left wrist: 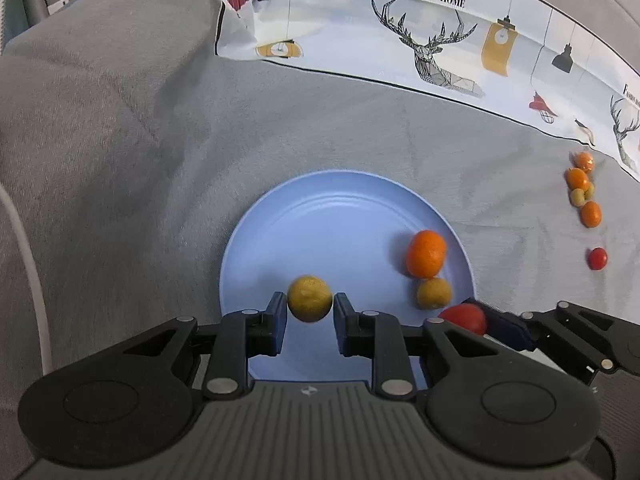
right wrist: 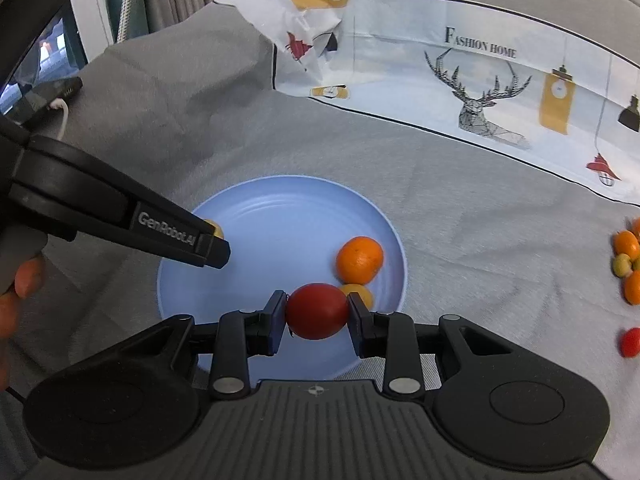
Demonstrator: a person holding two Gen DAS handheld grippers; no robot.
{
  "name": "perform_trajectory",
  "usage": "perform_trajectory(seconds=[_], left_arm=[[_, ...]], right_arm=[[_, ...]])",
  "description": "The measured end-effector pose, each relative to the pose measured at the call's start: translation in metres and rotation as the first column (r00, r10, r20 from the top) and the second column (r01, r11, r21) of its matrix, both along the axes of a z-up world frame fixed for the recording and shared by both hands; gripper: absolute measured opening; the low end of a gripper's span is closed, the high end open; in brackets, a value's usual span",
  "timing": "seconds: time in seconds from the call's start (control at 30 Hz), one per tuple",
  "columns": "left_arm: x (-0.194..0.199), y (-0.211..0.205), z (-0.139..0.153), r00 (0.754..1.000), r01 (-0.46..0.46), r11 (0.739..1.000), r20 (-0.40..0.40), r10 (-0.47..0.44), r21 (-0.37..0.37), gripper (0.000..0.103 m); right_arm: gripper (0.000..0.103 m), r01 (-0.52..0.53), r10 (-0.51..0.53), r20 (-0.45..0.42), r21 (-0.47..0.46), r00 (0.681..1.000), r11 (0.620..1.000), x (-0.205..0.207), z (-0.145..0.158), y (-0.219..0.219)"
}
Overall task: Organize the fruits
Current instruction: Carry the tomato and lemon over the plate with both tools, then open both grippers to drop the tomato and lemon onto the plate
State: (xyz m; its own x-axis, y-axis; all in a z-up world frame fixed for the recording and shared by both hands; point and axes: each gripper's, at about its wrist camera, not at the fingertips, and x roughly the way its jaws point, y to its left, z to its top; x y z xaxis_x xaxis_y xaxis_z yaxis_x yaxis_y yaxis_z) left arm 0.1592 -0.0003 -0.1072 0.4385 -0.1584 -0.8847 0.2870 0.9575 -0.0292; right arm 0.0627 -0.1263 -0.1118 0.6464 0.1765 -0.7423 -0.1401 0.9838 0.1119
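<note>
Blue is the plate (left wrist: 320,208) that we see lying on the grey-clothed surface (left wrist: 140,160), and both tools work above it. Our left hand-held gripper (left wrist: 310,312) has a yellowish round fruit (left wrist: 310,298) between its blue pads; a thin gap shows on the right side and the fruit looks blurred, so the pads appear not to be pressing on it and the jaws stand slightly parted, over the near part of the plate. Our right hand-held gripper (right wrist: 316,314) is clamped on a red tomato (right wrist: 317,311), one pad on each side, held over the near right part of the plate. On the plate's right side an orange fruit (right wrist: 359,259) lies touching a smaller yellow fruit (right wrist: 360,294) just in front of it. Well to the right, off the plate, a cluster of small orange and yellow-green fruits (left wrist: 583,188) sits on the cloth, with one small red fruit (left wrist: 597,258) nearer to us and apart from them. Behind, a white printed cloth (left wrist: 440,40) with deer and lamps lies across the surface.
</note>
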Motion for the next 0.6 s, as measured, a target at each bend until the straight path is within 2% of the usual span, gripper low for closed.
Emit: perform_trajectory(seconds=[0.03,0.07,0.1,0.13,0.17,0.2,0.3,0.47,0.6], left_arm=[[0.001,0.0,0.001,1.0,0.0,1.0,0.006,0.0,-0.002,0.056],[0.0,0.002,0.003,1.0,-0.003,1.0,0.016,0.003,-0.009,0.084],[-0.001,0.003,0.005,0.999,-0.012,1.0,0.032,0.013,-0.017,0.095],[-0.003,0.005,0.009,0.998,-0.018,0.999,0.054,0.02,-0.031,0.102],[-0.005,0.006,0.011,0.998,-0.013,0.999,0.063,0.015,-0.041,0.102],[-0.007,0.006,0.012,0.998,-0.002,0.999,0.061,0.004,-0.043,0.102],[-0.012,0.006,0.011,0.999,0.001,0.999,0.049,0.001,-0.041,0.102],[-0.023,0.011,0.004,1.0,-0.016,0.999,0.017,0.017,-0.033,0.102],[-0.027,0.016,-0.008,0.999,-0.031,0.999,-0.019,0.031,-0.008,0.102]], right_arm=[[0.034,-0.014,0.014,-0.006,0.0,1.0,1.0,0.003,-0.002,0.002],[0.035,-0.027,0.027,-0.012,0.005,1.0,1.0,0.005,-0.002,0.003],[0.038,-0.035,0.035,-0.014,0.009,0.999,0.999,0.007,-0.002,0.004],[0.043,-0.039,0.039,-0.012,0.006,0.999,0.999,0.007,-0.002,0.005],[0.055,-0.04,0.04,-0.008,-0.004,0.999,0.999,0.007,-0.001,0.006],[0.062,-0.034,0.034,0.005,-0.018,0.999,0.999,0.006,0.001,0.006],[0.074,-0.012,0.014,0.033,-0.062,0.999,0.998,-0.002,0.004,0.005],[0.08,0.063,-0.064,-0.008,-0.13,0.998,0.989,-0.004,-0.006,-0.007],[0.081,0.11,-0.117,-0.042,-0.146,0.992,0.983,0.005,-0.017,-0.018]])
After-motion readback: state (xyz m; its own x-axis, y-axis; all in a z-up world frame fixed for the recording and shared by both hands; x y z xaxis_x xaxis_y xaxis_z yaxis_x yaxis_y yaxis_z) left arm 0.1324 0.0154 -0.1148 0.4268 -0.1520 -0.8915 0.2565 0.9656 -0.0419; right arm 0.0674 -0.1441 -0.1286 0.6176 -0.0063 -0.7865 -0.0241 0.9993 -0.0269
